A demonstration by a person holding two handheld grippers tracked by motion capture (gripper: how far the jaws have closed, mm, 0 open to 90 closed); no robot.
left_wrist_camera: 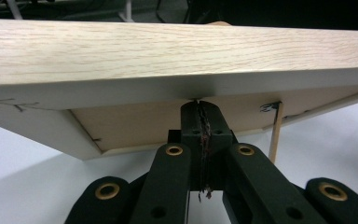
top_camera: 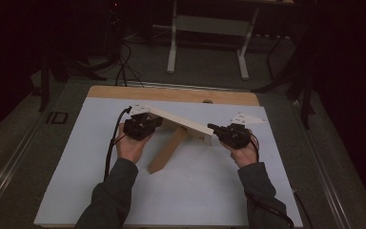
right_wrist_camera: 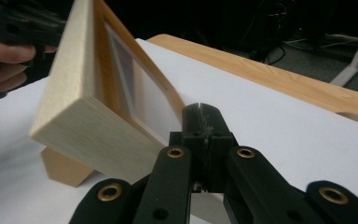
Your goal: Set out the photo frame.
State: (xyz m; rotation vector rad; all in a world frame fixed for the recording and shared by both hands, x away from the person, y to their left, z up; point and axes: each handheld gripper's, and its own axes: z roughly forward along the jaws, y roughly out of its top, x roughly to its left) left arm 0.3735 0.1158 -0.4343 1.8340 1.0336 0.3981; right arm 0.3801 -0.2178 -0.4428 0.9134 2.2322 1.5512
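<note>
Frame: a light wooden picture frame (top_camera: pixel 181 121) is up off the white worktop (top_camera: pixel 195 191), tilted, spanning between your two hands, its back stand (top_camera: pixel 167 150) angling down to touch the sheet.
Left gripper: your left gripper (top_camera: pixel 142 126) sits at the frame's left end; in the left gripper view its jaws are pressed fully together, tips just under the frame's lower edge (left_wrist_camera: pixel 177 88). Nothing is clamped, so it looks like a prop from below rather than a grip.
Right gripper: your right gripper (top_camera: pixel 226 132) meets the right end; its jaws are closed on themselves too, nosed against the frame's inner side near the glazing (right_wrist_camera: pixel 140 88).
Why held so: my reading is that you are steadying the frame between two closed tips while the stand takes the weight, probably to set it upright on that leg.
Stand: it splays from the back, foot resting on the sheet (right_wrist_camera: pixel 65 170).
Risk: with no real grip at either end, the frame could slide off a tip if you push unevenly.
Worktop edge: bare wood (top_camera: pixel 171 93) shows beyond the sheet.
</note>
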